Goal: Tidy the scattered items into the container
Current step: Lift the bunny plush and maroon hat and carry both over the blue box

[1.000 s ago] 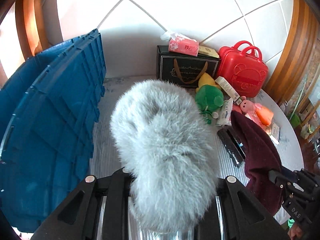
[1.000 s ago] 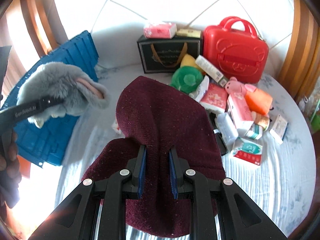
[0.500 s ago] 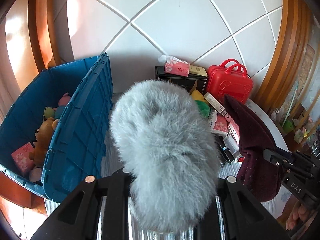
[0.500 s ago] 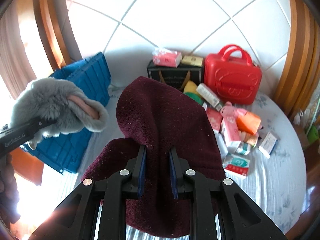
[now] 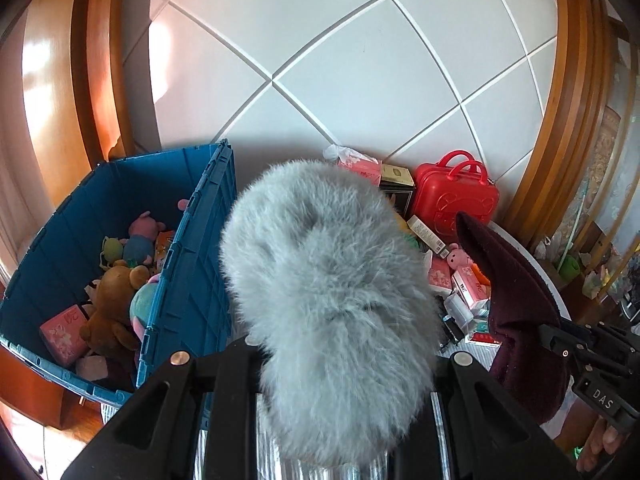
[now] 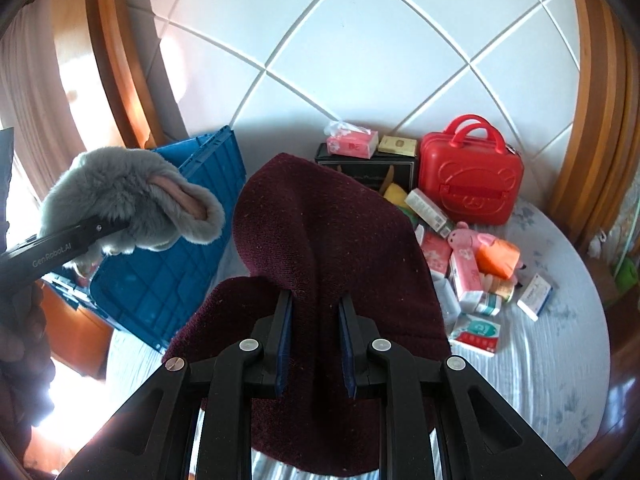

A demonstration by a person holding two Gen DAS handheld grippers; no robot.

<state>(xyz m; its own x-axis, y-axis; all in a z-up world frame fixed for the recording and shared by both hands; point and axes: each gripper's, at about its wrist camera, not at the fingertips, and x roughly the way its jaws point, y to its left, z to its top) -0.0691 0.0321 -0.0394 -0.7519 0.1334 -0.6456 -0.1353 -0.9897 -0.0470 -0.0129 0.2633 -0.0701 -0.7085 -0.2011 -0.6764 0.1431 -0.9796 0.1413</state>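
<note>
My left gripper [image 6: 114, 225] is shut on a grey fluffy plush toy [image 5: 332, 300] with a pink-lined ear [image 6: 182, 198]; the plush fills the middle of the left wrist view and hides the fingertips. It hangs beside the right wall of the blue crate [image 5: 188, 280], above its rim. My right gripper [image 6: 316, 304] is shut on a maroon knitted cloth [image 6: 332, 232], which drapes over both fingers and hangs in the air to the right of the plush. The crate holds a brown teddy bear [image 5: 116, 300], a pink box [image 5: 64, 334] and other soft toys.
On the pale bedspread [image 6: 540, 360] lie scattered items: a red case [image 6: 472, 180], a black gift box [image 6: 368, 172] with a tissue pack [image 6: 352, 144] on top, a pink pig toy [image 6: 466, 238], several small boxes and bottles. A white panelled wall stands behind.
Both grippers have risen with the plush and the maroon cloth still held. The crate's inside has come into view on the left, and the scattered items look smaller and lower.
</note>
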